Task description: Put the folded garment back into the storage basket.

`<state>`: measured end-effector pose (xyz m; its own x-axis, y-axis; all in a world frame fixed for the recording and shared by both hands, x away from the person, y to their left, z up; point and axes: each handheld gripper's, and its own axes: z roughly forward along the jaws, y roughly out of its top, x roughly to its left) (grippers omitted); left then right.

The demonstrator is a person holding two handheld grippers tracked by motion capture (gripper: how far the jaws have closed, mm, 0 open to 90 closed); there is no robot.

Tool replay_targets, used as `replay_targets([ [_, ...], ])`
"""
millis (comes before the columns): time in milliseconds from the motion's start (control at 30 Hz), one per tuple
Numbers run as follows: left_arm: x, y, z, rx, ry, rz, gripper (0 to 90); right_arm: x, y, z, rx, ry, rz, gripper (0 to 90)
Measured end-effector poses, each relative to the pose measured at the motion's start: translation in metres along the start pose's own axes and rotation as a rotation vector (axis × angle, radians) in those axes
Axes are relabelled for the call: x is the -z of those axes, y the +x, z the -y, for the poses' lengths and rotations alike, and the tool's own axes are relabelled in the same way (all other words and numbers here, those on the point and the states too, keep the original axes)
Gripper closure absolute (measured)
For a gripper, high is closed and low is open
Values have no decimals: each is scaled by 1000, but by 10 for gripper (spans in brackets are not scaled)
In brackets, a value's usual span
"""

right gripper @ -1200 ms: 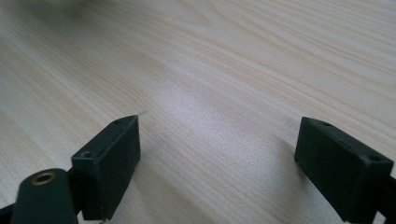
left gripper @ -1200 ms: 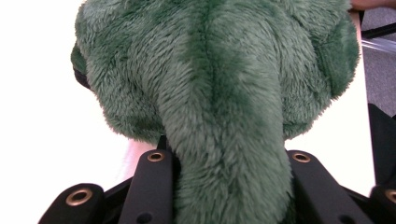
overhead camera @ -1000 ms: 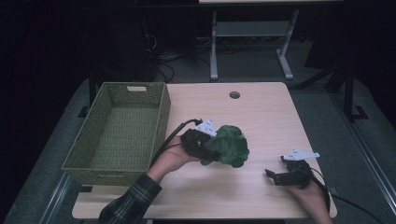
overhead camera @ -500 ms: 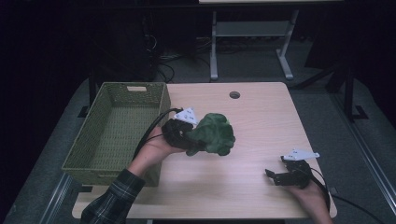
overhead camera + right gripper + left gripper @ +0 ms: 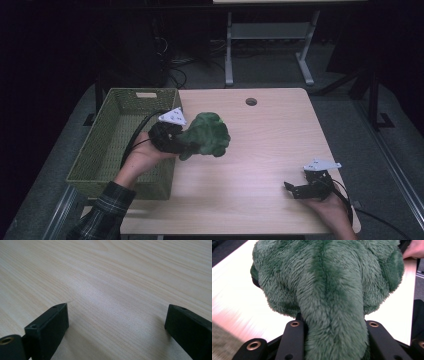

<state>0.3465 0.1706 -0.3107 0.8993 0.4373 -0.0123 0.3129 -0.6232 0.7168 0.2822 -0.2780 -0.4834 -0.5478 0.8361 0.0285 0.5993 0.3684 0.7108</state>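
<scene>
Carrying soft green plush toy (image 5: pixel 206 135) leftward, now lifted just right of basket (image 5: pixel 100 150); left gripper (image 5: pixel 175 142) pinching its narrow limb. Squashing easily, weighing little. Right gripper (image 5: pixel 300 190) resting, jaws just widening, nothing between.

The green wicker basket (image 5: pixel 100 150) walls off the left edge of the table (image 5: pixel 265 150). The plush toy (image 5: pixel 205 134) hangs just beside its right rim. The middle and far right of the table lie bare, a wide lane up to the right hand-held gripper (image 5: pixel 292 189) near the front corner.
</scene>
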Motion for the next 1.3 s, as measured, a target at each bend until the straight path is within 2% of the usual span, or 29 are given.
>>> replay_targets([
  [300, 30, 15, 18, 37, -5, -71, 661, 0, 0, 0, -1, 0, 0, 49],
  [600, 61, 33, 41, 97, -24, -157, 661, 0, 0, 0, -1, 1, 0, 49],
  [800, 75, 45, 59, 143, -34, -207, 661, 0, 0, 0, 0, 0, 0, 49],
  [933, 80, 53, 74, 176, -35, -245, 661, 0, 0, 0, -1, 0, 0, 49],
  [1067, 80, 61, 88, 213, -29, -260, 662, 0, 0, 0, 0, 0, 0, 49],
  [1300, 71, 77, 114, 235, 3, -280, 662, 0, 0, 0, -2, 1, -1, 49],
])
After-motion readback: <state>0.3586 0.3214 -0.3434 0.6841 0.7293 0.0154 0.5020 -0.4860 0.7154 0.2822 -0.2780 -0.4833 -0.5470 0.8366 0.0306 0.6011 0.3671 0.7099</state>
